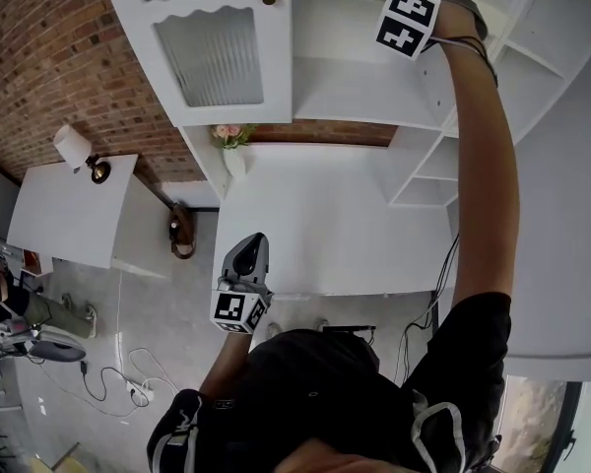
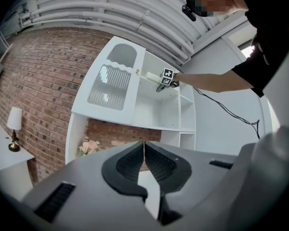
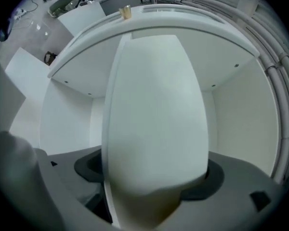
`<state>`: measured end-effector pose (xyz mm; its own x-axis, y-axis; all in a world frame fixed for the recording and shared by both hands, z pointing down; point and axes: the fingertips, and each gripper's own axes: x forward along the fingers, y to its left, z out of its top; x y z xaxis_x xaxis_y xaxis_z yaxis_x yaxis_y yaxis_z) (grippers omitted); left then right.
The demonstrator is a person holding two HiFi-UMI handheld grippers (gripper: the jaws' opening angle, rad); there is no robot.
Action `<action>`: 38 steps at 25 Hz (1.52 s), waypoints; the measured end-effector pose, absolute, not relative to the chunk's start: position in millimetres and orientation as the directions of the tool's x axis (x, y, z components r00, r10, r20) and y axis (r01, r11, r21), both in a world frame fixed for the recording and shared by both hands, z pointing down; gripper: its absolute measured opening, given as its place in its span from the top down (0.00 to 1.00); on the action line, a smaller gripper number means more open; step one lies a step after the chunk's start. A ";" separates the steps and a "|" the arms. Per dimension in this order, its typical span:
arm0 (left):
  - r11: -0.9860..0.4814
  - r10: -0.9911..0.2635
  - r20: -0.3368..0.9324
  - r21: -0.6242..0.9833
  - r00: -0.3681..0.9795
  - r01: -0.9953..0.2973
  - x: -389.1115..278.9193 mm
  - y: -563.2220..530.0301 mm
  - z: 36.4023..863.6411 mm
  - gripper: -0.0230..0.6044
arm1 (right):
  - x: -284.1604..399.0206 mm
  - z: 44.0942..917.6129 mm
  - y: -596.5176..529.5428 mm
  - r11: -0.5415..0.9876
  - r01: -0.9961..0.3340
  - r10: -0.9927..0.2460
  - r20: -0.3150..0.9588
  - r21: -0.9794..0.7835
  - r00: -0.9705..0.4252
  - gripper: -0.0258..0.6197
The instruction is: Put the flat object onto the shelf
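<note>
The person's dark shirt (image 1: pixel 305 402) is met first, at the bottom of the head view. Just ahead of it the left gripper (image 2: pixel 143 147) is held level near the front edge of the white desk (image 1: pixel 325 215). Its jaws are brought together, with nothing between them.

The right arm is stretched up to the white shelf unit (image 1: pixel 360 92), and the right gripper (image 3: pixel 152 172) is pushed into an upper compartment. In the right gripper view the space between the jaws is filled by the flat object (image 3: pixel 156 105), a pale slab. The jaws are spread wide on either side of it. The pads are judged not to be pressing on it, though little room can be made out at either side. From the left gripper view the slab is seen reaching from the gripper toward the cabinet door. It is taken to be resting on that compartment's board, but its underside is not shown.

The step in hand is judged to be the release and the withdrawal. It is done well if the jaws are kept fully spread and the gripper is drawn straight back along the slab's own line, so that no pad catches an edge and drags it forward. Before the arm is lowered, it should be checked that the slab sits well in on the board.
</note>
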<state>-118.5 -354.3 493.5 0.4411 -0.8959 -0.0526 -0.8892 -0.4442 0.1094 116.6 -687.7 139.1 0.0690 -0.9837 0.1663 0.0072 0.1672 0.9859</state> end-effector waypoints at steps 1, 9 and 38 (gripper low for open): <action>-0.441 -0.897 -0.050 0.108 0.438 -0.891 -118.4 -354.5 494.3 0.94 | 116.5 139.0 -695.2 0.161 0.008 -0.984 0.160 0.987 0.075 0.32; -0.434 -0.901 -0.039 0.125 0.433 -0.892 -116.7 -355.5 498.2 0.94 | 115.8 136.1 -703.3 0.164 -0.004 -0.985 0.164 0.987 0.059 0.31; -0.546 -0.837 -0.041 0.144 0.546 -0.825 -74.9 -336.3 498.6 0.94 | 118.7 403.3 -382.9 0.346 -0.937 -0.936 -0.091 -0.042 -0.341 0.86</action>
